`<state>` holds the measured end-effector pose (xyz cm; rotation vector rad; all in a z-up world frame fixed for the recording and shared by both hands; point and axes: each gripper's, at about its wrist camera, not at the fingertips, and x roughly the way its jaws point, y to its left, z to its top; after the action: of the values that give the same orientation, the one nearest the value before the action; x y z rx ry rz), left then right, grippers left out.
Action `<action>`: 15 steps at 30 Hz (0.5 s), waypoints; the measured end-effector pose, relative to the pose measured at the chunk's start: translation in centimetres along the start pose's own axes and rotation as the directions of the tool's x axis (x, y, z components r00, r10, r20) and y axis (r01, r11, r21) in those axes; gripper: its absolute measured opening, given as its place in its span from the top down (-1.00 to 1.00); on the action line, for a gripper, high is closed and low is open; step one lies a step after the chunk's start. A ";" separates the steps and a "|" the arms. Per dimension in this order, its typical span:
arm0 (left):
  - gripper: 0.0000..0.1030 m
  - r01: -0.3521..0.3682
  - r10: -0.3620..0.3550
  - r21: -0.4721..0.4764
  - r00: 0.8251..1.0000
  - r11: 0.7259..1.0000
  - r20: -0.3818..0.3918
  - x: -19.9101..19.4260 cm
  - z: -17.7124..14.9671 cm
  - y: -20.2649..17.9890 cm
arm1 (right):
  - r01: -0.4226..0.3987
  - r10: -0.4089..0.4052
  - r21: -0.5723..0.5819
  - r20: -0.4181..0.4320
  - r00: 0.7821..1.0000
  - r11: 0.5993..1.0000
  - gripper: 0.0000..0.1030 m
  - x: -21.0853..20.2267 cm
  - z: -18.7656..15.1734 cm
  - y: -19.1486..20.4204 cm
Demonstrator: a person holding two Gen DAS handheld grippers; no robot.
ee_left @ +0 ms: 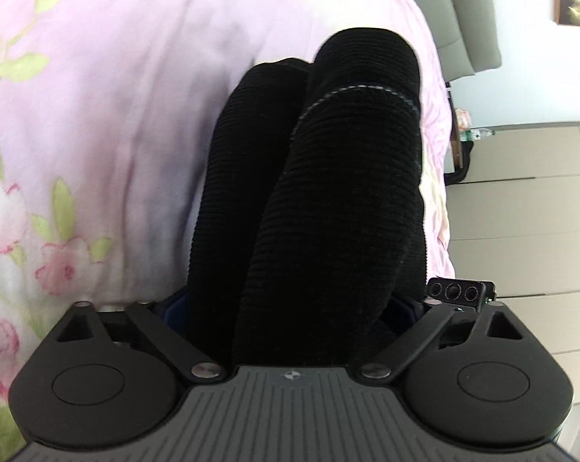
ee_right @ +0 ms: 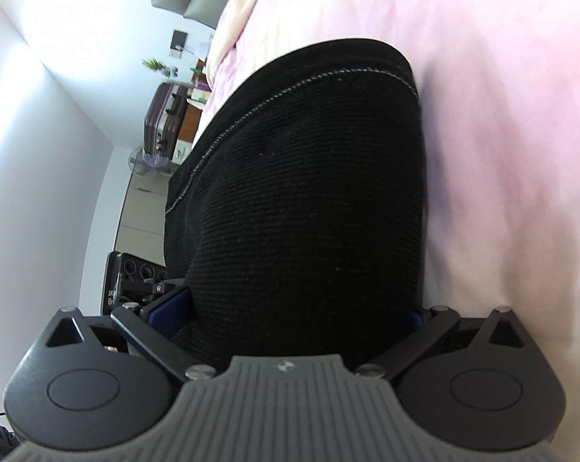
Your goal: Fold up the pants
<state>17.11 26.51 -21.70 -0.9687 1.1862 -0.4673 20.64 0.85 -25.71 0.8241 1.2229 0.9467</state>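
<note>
Ribbed blk pants (ee_left: 328,192), pink bedsheet (ee_left: 116,115)

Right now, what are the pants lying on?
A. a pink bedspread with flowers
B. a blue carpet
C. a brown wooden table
A: the black pants stretch from the left gripper and right gripper over a pink bedspread printed with pink flowers and green leaves.
</note>
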 end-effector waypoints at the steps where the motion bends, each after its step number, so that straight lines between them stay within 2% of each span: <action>1: -0.92 0.004 -0.004 0.007 1.000 1.000 0.002 0.0 0.0 -0.1 | 0.004 -0.004 -0.008 0.004 1.000 1.000 -0.91 0.1 -0.1 0.1; 4: -0.78 0.015 -0.015 0.015 1.000 1.000 0.005 0.2 0.1 -0.5 | 0.002 -0.002 -0.021 0.009 1.000 1.000 -0.82 0.0 -0.2 0.4; 6: -0.61 0.032 -0.032 0.017 0.999 0.999 0.008 0.1 0.1 -0.6 | 0.004 -0.004 -0.031 0.020 1.000 1.000 -0.71 -0.3 -0.3 0.6; 9: -0.55 0.049 -0.050 0.022 0.999 0.999 0.016 -0.3 -0.2 -0.2 | 0.012 -0.010 -0.037 0.046 0.999 0.999 -0.63 -0.8 -0.6 1.0; 15: -0.54 0.099 -0.100 0.047 0.995 0.994 0.025 -0.1 -0.3 -0.1 | 0.012 -0.009 -0.057 0.066 0.998 0.998 -0.56 -1.9 -0.6 2.4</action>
<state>16.86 26.38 -21.59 -0.9951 1.1025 -0.5564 19.55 0.02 -22.90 0.7969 1.1376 0.9348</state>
